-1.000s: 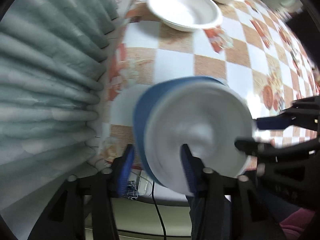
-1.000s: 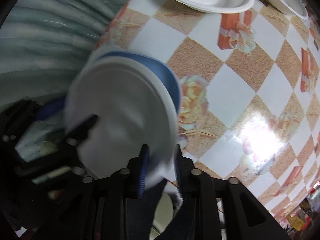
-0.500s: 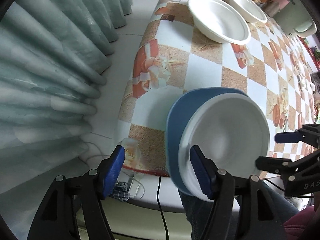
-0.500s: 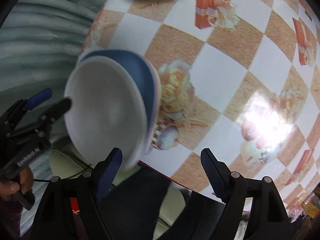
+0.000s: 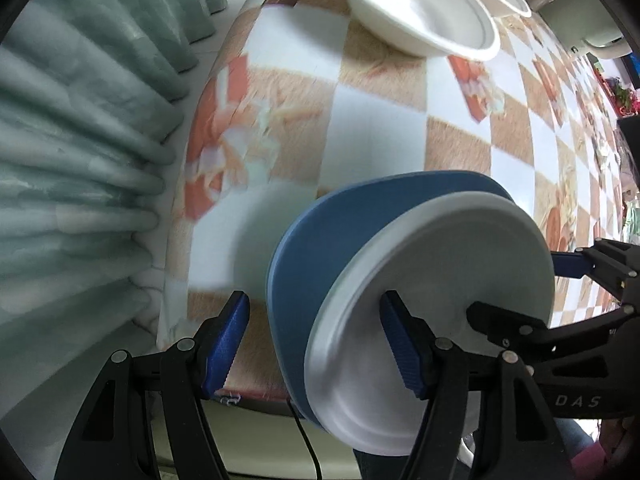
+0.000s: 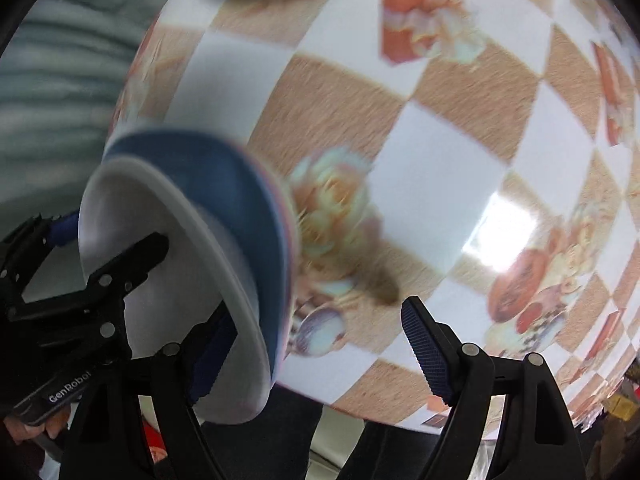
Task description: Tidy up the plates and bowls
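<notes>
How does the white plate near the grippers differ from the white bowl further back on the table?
The white plate is shallow, nearly flat; the white bowl is deep with raised walls. The white plate lies on a blue plate at the table's near edge; the white bowl rests directly on the checkered tablecloth, apart from the stack. The left gripper straddles the white plate's rim with open jaws; nothing reaches the white bowl. Both are plain white and round.

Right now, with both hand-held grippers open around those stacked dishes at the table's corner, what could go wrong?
1. The white plate on the blue plate overhangs the table edge; a bump might tip the stack off.
2. The left hand-held gripper and right hand-held gripper, jaws just opened, straddle the rims without pressing, so closing unevenly could knock the white plate askew.
3. The two grippers sit close together and might collide.
</notes>
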`<action>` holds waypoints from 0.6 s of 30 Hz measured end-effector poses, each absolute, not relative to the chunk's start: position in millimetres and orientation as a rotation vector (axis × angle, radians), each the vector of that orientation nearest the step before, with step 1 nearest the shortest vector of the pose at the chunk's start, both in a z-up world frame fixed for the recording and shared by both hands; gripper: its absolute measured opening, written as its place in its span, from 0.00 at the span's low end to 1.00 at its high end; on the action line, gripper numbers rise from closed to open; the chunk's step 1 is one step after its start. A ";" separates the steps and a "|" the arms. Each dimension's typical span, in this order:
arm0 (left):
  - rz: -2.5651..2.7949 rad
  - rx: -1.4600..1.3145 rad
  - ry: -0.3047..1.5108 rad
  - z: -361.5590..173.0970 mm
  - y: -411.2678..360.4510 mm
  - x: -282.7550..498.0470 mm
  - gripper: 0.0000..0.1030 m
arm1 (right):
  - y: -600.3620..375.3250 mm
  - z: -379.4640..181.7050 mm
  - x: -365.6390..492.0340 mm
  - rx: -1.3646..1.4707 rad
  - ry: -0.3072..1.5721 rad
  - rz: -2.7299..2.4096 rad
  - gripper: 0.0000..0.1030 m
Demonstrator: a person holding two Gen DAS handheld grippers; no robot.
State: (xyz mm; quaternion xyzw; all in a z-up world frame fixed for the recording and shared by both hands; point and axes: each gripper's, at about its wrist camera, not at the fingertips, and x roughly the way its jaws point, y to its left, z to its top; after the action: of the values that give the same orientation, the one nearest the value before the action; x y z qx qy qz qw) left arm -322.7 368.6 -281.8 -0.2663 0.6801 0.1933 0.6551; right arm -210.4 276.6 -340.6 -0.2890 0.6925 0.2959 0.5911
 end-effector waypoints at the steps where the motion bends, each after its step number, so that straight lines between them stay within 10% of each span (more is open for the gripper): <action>1: 0.437 -0.604 1.538 -281.8 369.7 -319.3 0.69 | 276.8 -338.3 -206.9 -0.673 1.593 0.681 0.79; 18: 0.425 -0.533 1.372 -202.4 394.3 -273.4 0.69 | 229.5 -266.2 -114.2 -0.359 1.508 0.713 0.79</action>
State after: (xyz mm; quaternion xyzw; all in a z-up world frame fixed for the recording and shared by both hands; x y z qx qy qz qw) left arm -273.4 394.3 -202.4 -0.2412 0.6210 0.1923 0.7206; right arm -114.2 229.5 -266.2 -0.1584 0.6657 0.3146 0.6578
